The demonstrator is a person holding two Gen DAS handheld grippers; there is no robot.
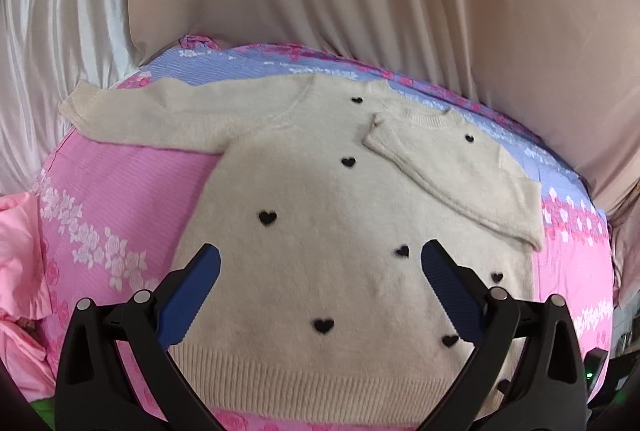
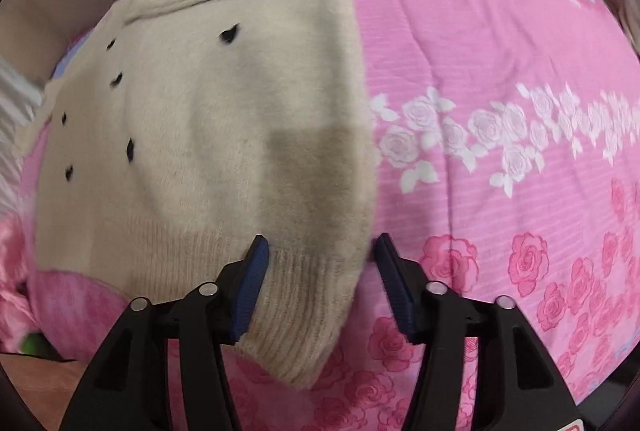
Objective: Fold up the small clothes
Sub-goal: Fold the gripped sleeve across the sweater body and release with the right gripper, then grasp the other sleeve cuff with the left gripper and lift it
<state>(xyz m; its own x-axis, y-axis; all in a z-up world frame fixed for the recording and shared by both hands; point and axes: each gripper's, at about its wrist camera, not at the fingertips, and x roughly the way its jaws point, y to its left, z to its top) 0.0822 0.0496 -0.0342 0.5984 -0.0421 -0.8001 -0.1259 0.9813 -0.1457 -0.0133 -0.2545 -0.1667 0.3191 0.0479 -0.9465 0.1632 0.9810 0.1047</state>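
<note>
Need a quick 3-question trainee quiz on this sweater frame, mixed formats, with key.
1. True or false: both sleeves of the sweater are already folded over its body.
2. Multiple choice: the right gripper is at which part of the sweater? A) collar B) ribbed hem corner C) left cuff
3. Fill in: the small black shapes on the sweater are ____.

Key: 1 false, since only one sleeve lies across the body and the other sleeve is spread out on the bedspread. 2 B; the gripper is open there. 3 hearts.

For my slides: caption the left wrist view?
Open left gripper above cream heart-dotted sweater, one sleeve folded in, on floral bedspread.
</note>
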